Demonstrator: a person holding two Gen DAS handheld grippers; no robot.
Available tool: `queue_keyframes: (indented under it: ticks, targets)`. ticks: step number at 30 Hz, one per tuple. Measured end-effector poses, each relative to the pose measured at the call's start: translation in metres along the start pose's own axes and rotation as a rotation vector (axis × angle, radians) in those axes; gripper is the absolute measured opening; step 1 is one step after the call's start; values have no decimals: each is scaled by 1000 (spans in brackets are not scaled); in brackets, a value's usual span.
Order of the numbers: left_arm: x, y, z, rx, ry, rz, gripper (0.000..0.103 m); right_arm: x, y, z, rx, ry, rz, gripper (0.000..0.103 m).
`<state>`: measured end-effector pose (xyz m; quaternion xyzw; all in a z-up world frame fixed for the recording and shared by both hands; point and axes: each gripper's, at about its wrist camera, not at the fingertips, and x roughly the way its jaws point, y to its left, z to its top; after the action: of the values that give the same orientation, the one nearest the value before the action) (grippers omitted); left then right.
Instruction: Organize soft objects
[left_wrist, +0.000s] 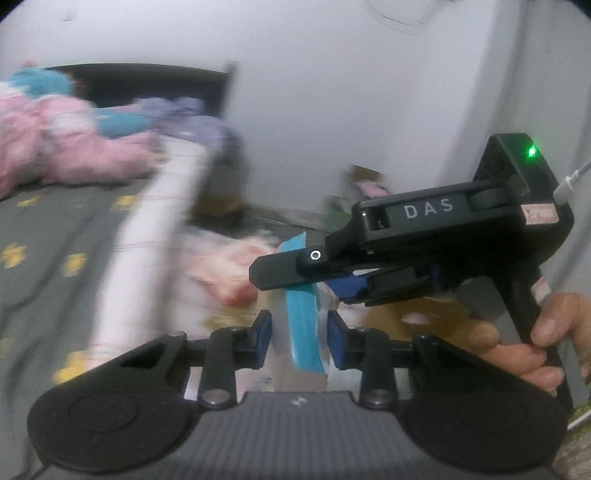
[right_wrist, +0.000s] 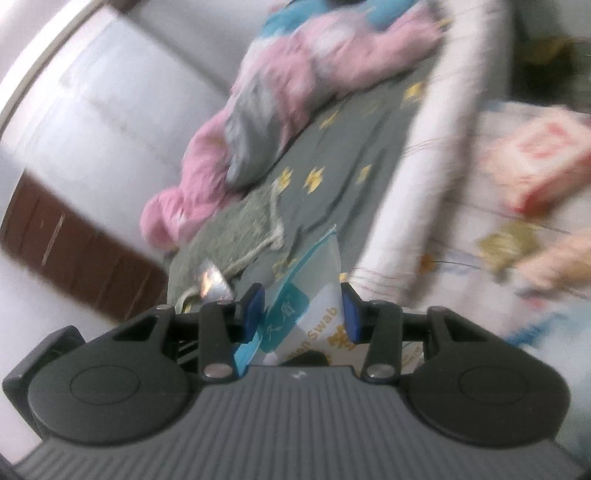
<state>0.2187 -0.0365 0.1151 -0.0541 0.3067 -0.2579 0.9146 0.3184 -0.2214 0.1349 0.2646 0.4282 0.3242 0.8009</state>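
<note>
Packet: flat white-and-teal plastic swab packet (right_wrist: 308, 295), printed "Swab", held up above grey star-print bedsheet (right_wrist: 332, 147).
Left gripper (left_wrist: 300, 334): pinching packet's edge.
Right gripper (right_wrist: 303, 310): marked "DAS", pinching packet.

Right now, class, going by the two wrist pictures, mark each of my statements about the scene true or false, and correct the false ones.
1. The left gripper and right gripper both grip one swab packet. True.
2. The packet has a red strip. False: it has a blue strip.
3. The bedsheet is grey with yellow marks. True.
4. The pink soft pile lies on the floor. False: it lies on the bedsheet.
</note>
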Motion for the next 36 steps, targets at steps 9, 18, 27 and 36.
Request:
queue_keyframes:
  ticks: [9, 18, 27, 36]
  targets:
    - [109, -118, -5, 104, 243, -265, 33, -145, -117, -53, 309, -188, -159, 43]
    - [225, -187, -22, 184, 482, -312, 34, -199, -239, -100, 581, -277, -275, 44]
    - [271, -202, -27, 298, 468, -127, 56, -185, -323, -101, 718, -343, -351, 45]
    - [250, -187, -5, 258, 400, -101, 61, -184, -330, -101, 699, -394, -442, 45]
